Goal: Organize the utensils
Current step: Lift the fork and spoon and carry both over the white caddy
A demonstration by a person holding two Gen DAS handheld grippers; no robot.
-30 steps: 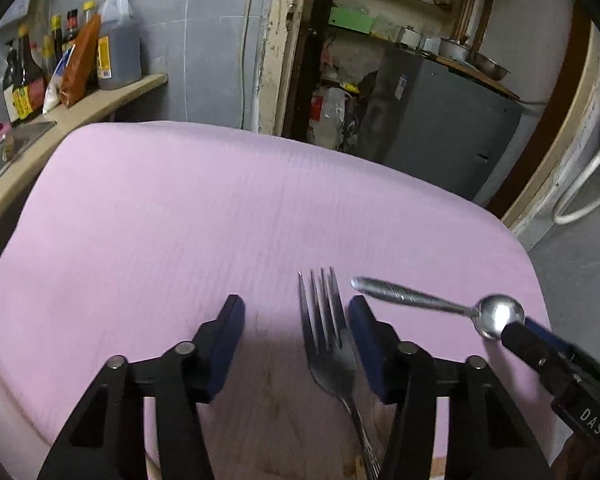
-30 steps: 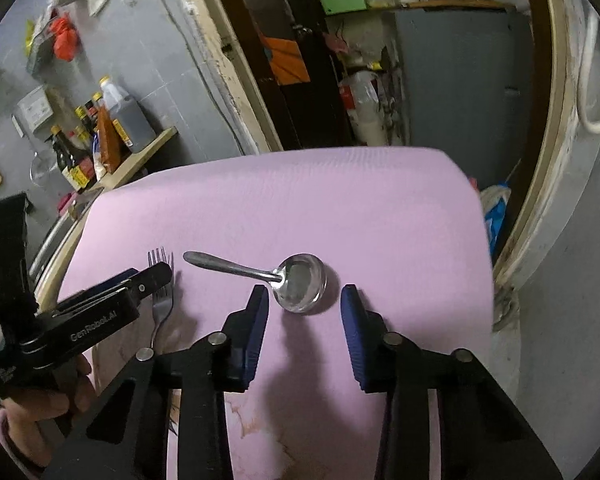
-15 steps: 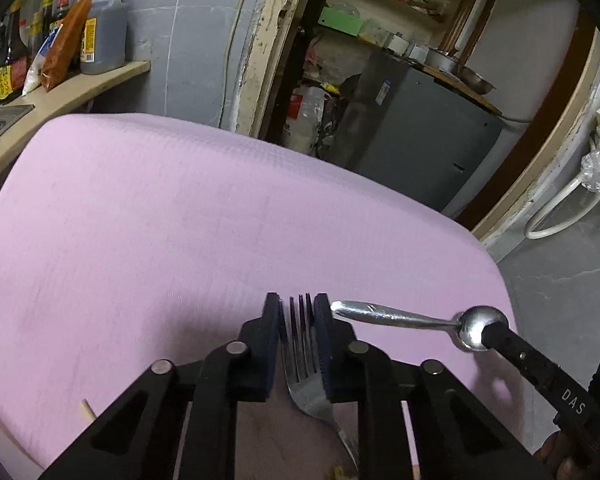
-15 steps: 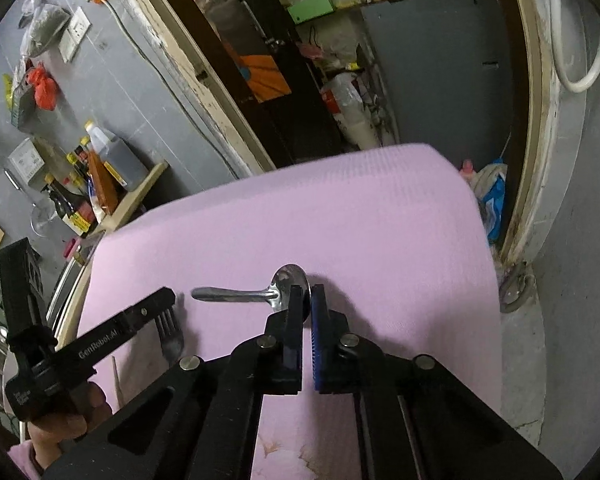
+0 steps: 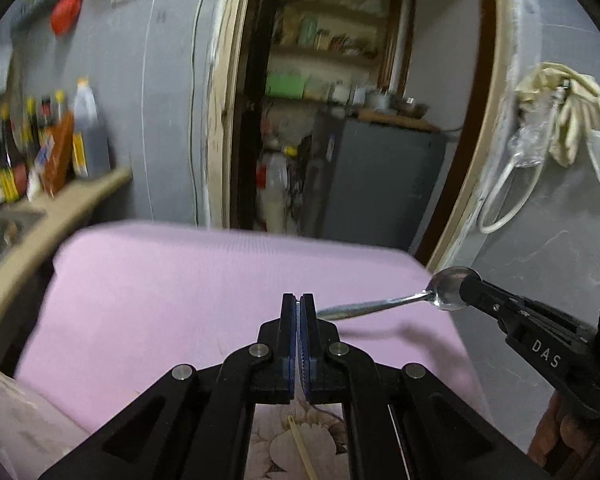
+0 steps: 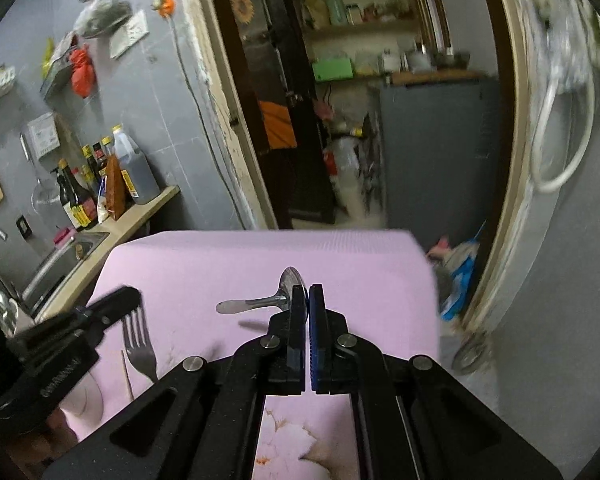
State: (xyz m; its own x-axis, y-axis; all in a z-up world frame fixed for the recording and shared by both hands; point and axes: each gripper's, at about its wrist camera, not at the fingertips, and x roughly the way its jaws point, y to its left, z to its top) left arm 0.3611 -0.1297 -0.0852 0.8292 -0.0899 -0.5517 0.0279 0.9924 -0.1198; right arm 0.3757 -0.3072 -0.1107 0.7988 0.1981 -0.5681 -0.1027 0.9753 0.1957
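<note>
L hand-held gripper (image 5: 299,308) clamps fork (image 6: 139,344); R (image 6: 308,300) clamps spoon (image 6: 260,300)

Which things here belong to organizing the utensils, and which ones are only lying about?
Belonging to the job:
fork, held by the left gripper
spoon, held by the right gripper

Just lying about:
sauce bottles on the counter
grey cabinet
pink cloth

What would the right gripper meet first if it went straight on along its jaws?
Little close by: the right gripper, shut on the spoon, points over the pink cloth toward the doorway. The cloth's far edge looks likeliest, though depth is unclear.
</note>
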